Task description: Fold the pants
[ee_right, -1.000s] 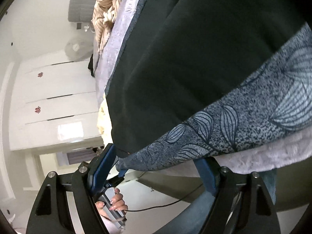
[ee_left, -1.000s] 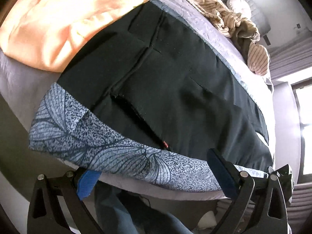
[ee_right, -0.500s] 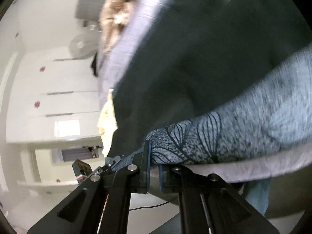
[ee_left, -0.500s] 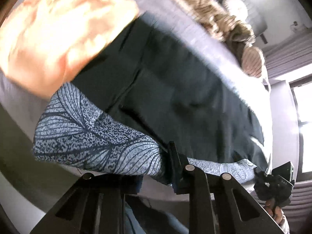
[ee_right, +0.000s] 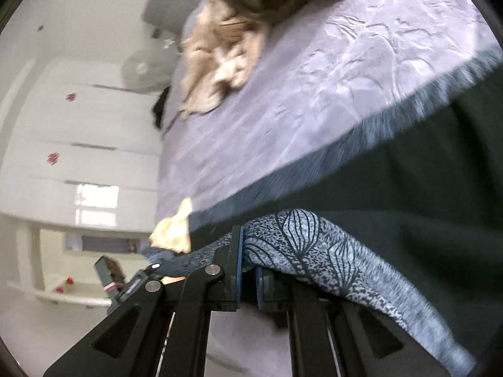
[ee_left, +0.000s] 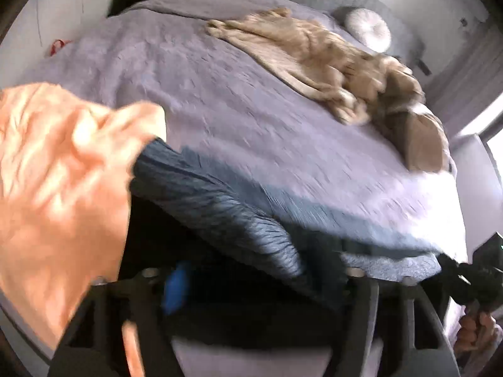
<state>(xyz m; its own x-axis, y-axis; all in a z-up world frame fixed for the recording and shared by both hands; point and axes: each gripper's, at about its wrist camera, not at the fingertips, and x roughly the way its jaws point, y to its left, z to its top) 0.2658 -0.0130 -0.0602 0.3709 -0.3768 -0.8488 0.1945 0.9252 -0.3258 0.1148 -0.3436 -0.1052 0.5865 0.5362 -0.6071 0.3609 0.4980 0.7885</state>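
Note:
The pants are black with a grey leaf-patterned band along their edge. In the right wrist view my right gripper is shut on this patterned band, and the black cloth rises over the bed behind it. In the left wrist view the pants are lifted and blurred, the patterned band draped over my left gripper. Its blue pad shows at the left; the cloth hides the other finger, so its grip is unclear.
The bed has a lilac cover. A beige striped garment lies at its far side, a round white cushion behind it. An orange garment lies at the left. White wardrobes stand beyond the bed.
Both grippers closed on the patterned edge of the pants and lifted it up and forward over the bed. The black cloth that lay flat is now raised, baring the lilac cover.

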